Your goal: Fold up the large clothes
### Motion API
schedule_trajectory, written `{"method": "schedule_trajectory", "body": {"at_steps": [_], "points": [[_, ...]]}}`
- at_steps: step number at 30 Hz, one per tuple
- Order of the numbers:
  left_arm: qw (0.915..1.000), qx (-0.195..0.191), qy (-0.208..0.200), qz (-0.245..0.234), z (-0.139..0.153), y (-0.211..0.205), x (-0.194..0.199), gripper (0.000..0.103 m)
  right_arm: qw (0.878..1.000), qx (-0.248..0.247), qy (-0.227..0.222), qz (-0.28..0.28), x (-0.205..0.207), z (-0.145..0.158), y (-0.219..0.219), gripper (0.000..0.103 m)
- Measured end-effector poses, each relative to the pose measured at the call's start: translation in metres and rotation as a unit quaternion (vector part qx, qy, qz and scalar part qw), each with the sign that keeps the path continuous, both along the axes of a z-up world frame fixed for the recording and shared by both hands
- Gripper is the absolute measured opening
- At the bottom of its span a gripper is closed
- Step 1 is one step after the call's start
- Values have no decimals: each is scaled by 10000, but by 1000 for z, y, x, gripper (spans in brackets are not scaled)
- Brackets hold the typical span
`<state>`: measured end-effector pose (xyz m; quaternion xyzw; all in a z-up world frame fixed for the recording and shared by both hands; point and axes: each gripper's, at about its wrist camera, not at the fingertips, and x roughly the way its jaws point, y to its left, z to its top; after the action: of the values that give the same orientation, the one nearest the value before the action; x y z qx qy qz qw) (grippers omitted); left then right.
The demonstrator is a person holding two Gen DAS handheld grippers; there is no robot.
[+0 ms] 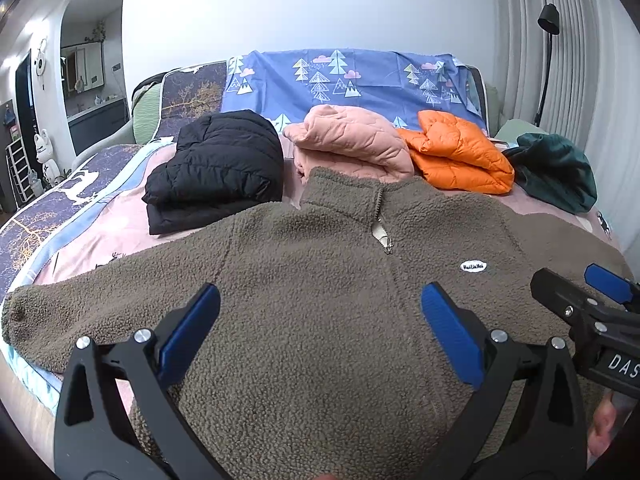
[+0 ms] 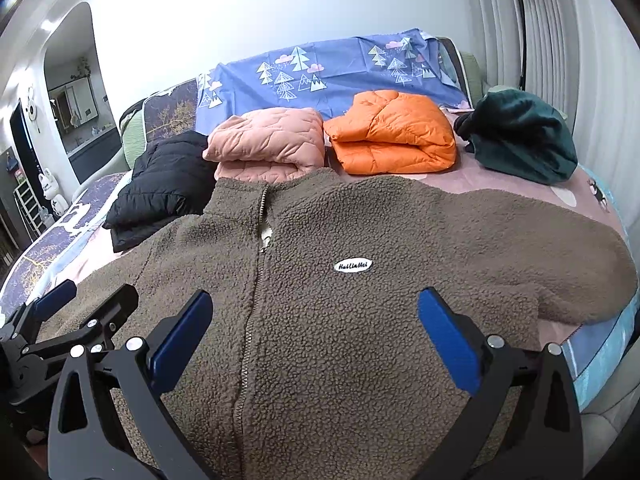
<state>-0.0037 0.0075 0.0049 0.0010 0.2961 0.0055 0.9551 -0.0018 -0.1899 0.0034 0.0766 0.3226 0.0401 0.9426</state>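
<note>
Fleece (image 1: 320,320) flat, front up, at bed (image 1: 100,236) near edge. Black (image 1: 216,168), pink (image 1: 352,144), orange (image 1: 460,152), green (image 1: 560,172) jackets along far side. L gripper (image 1: 320,332) & R gripper (image 2: 316,336): both wide, holding nothing.

The brown fleece jacket (image 2: 360,280) bears a white oval patch (image 2: 353,266) reading roughly "Hutllathel"; the right gripper (image 1: 568,292) shows "DAS".

The setting is a bedroom in a home. A wide bed with a pink printed sheet (image 1: 120,240) fills the room, its headboard draped in a blue cloth printed with trees and clouds (image 1: 320,76). Pleated grey curtains (image 1: 580,60) and a black floor lamp (image 1: 547,20) stand at the right. An arched doorway (image 1: 92,72) at the left opens onto domestic cabinets.
</note>
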Motion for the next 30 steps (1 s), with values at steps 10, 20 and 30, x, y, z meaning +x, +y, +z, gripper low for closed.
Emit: {"method": "schedule_trajectory", "body": {"at_steps": [10, 20, 30], "points": [[10000, -32, -73, -31, 2, 1, -3, 101, 9999, -122, -46, 27, -1, 2, 5, 102], [10000, -33, -54, -38, 2, -1, -3, 101, 9999, -97, -97, 8, -2, 3, 3, 102], [9998, -123, -23, -141, 0, -3, -2, 101, 9999, -72, -119, -25, -3, 4, 1, 102]]}}
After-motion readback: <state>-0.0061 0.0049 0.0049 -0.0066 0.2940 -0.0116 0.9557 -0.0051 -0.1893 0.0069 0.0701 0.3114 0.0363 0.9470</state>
